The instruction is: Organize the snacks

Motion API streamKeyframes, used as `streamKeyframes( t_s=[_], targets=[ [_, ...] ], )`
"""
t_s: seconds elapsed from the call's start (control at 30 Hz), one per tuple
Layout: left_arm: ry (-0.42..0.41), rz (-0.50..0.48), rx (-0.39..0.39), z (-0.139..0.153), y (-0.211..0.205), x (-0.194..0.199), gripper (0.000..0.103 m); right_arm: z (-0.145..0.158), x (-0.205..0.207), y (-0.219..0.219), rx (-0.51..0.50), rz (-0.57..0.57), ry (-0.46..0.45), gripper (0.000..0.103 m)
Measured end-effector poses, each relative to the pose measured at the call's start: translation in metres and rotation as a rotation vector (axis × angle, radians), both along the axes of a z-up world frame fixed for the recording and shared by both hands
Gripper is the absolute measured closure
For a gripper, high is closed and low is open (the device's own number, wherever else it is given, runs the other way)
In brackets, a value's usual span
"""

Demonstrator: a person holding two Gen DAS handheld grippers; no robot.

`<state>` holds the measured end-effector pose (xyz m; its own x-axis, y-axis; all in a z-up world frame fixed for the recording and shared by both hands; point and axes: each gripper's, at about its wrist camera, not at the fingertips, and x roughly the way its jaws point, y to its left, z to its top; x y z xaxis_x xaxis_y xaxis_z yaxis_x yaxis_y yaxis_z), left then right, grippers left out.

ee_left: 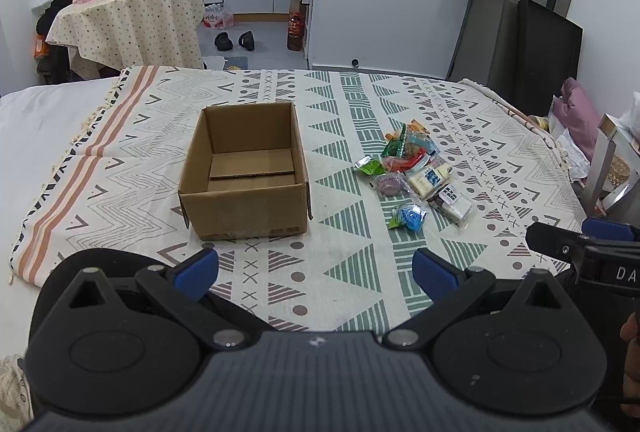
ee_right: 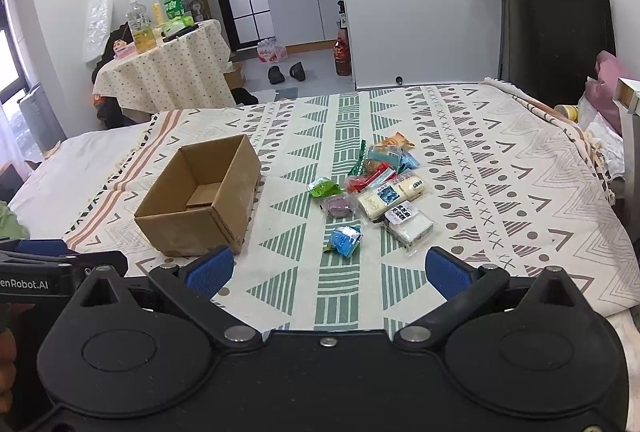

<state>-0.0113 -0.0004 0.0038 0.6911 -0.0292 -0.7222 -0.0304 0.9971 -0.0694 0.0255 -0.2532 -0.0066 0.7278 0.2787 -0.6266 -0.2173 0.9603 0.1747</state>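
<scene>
On the patterned bedspread [ee_right: 500,168] an empty cardboard box [ee_left: 244,172] sits left of the snack pile [ee_right: 380,192]. Both the left claw [ee_left: 316,272] and right claw [ee_right: 330,268] gape wide, holding nothing; best take the near blue packet [ee_right: 345,240] first, pinching its edge

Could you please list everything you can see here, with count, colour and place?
cardboard box: one, brown, open and empty, on the patterned cloth.
snack packets: a pile, mixed colours, right of the box.
blue packet: one, nearest the grippers.
side table: one, dotted cloth, far left, holding bottles.
shoes: two, black, on the floor.
left gripper: open, empty.
right gripper: open, empty.
</scene>
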Motion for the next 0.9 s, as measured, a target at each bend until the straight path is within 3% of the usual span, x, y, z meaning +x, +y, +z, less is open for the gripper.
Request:
streamKeyframes(
  t_s=[0.9],
  targets=[
    [0.007,0.002,-0.007,-0.0025,0.0008,0.0005,0.000,-0.0030,0.0040,-0.0063,-0.010,-0.033,0.003,0.000]
  ],
)
